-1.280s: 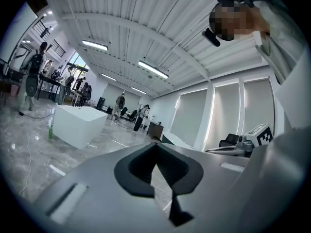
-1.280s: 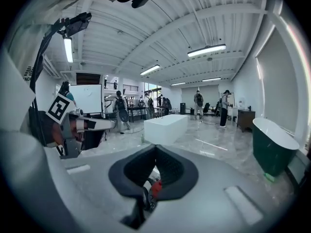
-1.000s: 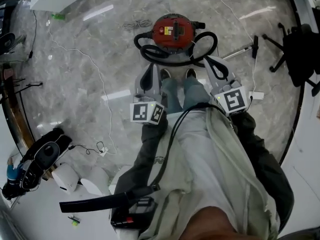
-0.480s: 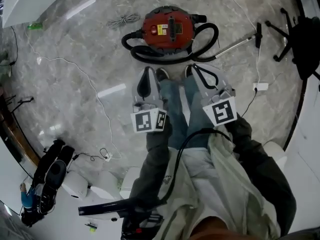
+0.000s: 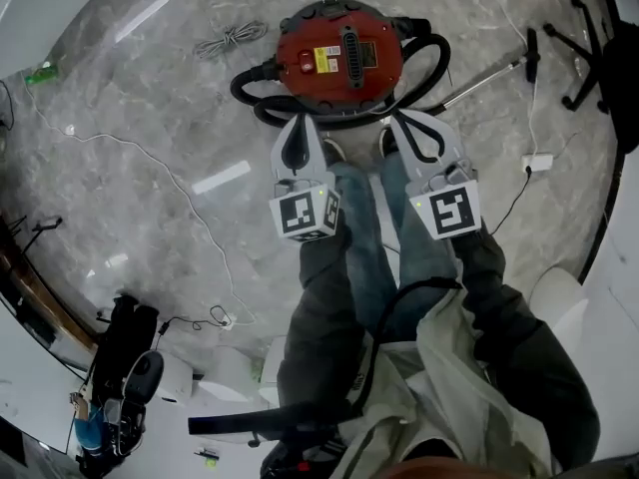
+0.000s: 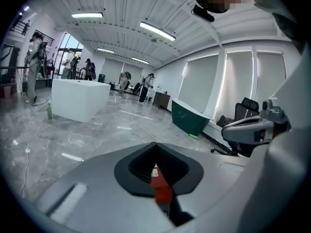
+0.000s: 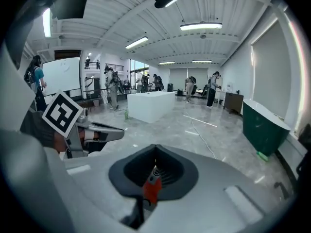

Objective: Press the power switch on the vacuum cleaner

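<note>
A round red vacuum cleaner (image 5: 339, 60) stands on the marble floor, its black hose (image 5: 431, 68) looped around it. Its top carries a black grille and a yellow-and-white label. I cannot pick out the switch. My left gripper (image 5: 297, 123) hangs over the vacuum's near left edge, jaws shut and holding nothing. The right gripper (image 5: 401, 120) hovers over the near right edge, also shut and holding nothing. In the left gripper view the closed left gripper (image 6: 156, 145) frames a sliver of red vacuum (image 6: 161, 191). The right gripper view shows the same: right gripper (image 7: 155, 148), red vacuum (image 7: 151, 188).
The person's shoes (image 5: 332, 151) stand just short of the vacuum. A coiled cable (image 5: 228, 40) lies to its left, a metal wand (image 5: 489, 73) and a white power strip (image 5: 539, 163) to its right. An office chair base (image 5: 589, 18) is at far right, and black gear (image 5: 125, 367) lies at bottom left.
The vacuum has come nearer in the head view, and both grippers have moved forward from near the shoes to its near edge. Both stay shut.
</note>
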